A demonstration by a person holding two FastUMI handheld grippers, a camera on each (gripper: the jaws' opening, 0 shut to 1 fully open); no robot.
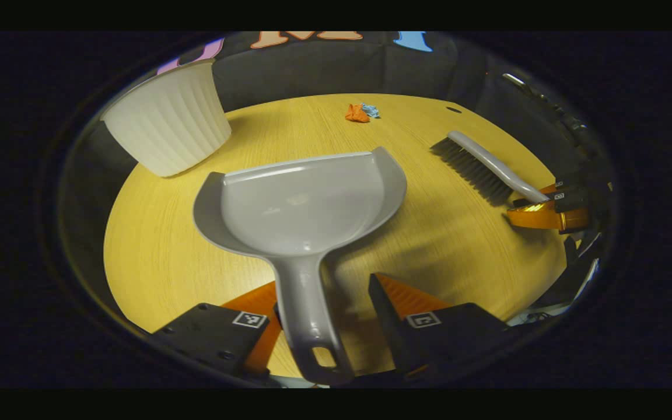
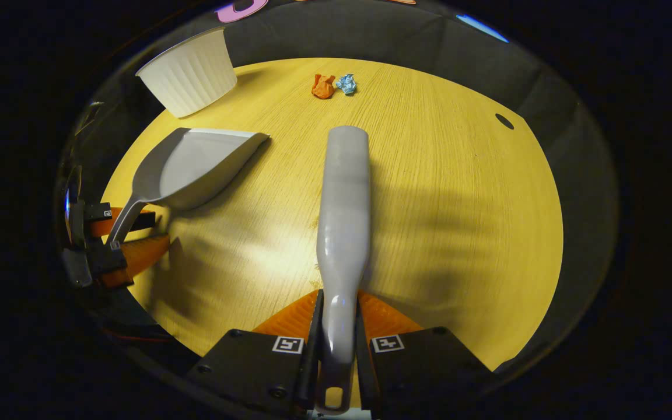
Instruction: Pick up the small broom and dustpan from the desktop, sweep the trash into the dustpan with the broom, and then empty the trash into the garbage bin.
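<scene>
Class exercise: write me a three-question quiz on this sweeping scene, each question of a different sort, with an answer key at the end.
1. True or false: the right gripper is shut on the broom handle.
2. Multiple choice: where does the trash lie? A) inside the dustpan; B) on the desktop, beyond the broom's far end; C) in the garbage bin.
3. Short answer: in the left gripper view, what lies between the fingers of the left gripper, and do both fingers press on it?

Key
1. True.
2. B.
3. The dustpan's handle; one finger is against it, with a gap at the other, so no.
</scene>
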